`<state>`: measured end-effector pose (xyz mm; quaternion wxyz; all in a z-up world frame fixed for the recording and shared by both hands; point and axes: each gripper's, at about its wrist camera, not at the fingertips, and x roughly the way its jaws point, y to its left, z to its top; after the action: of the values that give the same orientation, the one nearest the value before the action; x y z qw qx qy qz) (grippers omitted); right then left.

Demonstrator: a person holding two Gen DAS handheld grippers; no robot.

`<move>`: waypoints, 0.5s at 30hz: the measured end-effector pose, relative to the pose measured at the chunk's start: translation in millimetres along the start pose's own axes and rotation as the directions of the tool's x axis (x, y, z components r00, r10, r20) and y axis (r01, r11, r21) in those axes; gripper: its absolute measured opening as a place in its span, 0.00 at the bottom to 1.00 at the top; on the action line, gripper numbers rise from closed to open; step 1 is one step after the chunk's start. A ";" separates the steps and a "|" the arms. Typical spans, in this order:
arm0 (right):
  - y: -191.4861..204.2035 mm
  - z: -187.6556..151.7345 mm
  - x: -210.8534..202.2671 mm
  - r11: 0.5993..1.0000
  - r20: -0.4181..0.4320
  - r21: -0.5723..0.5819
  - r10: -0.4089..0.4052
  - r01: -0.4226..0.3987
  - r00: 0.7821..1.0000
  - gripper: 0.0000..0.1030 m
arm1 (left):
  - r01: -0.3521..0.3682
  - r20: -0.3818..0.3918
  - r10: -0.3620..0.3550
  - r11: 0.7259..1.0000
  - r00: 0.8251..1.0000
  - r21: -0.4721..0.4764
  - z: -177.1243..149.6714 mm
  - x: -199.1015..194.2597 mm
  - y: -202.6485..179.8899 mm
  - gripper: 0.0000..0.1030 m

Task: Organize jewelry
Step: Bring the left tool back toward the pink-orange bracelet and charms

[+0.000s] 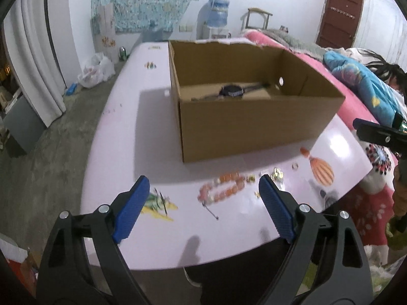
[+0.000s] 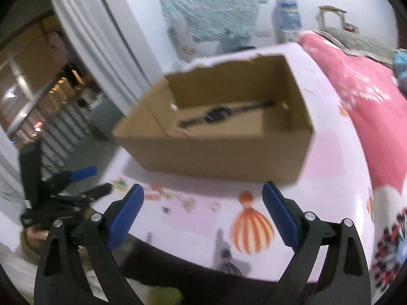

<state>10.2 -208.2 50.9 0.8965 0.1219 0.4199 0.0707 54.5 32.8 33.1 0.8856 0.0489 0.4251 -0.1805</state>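
**A:** Pink glossy table, bed with pink cover along one side, white curtain and concrete floor on the other. What's on the table?

**B:** Open cardboard box in the middle. Black watch lies flat on its bottom, strap stretched out both ways. Right wrist view shows the same, blurred.

**A:** Loose jewelry?

**B:** All on the table in front of the box, outside it. Orange-pink bead bracelet near the box's front wall. Gold pieces just beside it, a small ring a bit further along. Thin dark pin near the bracelet. Some prints on the table too: orange balloon, yellow-green patch.

**A:** Grippers?

**B:** My left gripper is spread wide, nothing between the blue pads. It hangs over the near edge, with the bracelet showing in the gap between the fingers. My right gripper is also spread wide and empty, over the balloon print. Neither touches anything.

**A:** Can they see each other?

**B:** Yes. Right view catches the left one at the lower left.
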 end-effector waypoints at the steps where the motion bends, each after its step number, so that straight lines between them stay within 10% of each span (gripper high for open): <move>1: -2.7 -5.7 1.9 1.000 -0.011 0.005 -0.023 0.023 1.000 0.89 | 0.002 -0.012 -0.002 1.000 1.000 -0.003 -4.2 2.5 -0.3 0.82; 15: -7.6 -49.7 26.1 0.997 -0.140 0.076 -0.011 0.022 0.990 0.89 | 0.034 -0.079 -0.036 0.999 0.996 -0.020 -41.1 24.3 -9.8 0.82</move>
<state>-11.2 -201.6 -1.2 0.8602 0.1477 0.4849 0.0553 34.7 26.8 -11.1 0.8651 0.0402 0.4626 -0.1900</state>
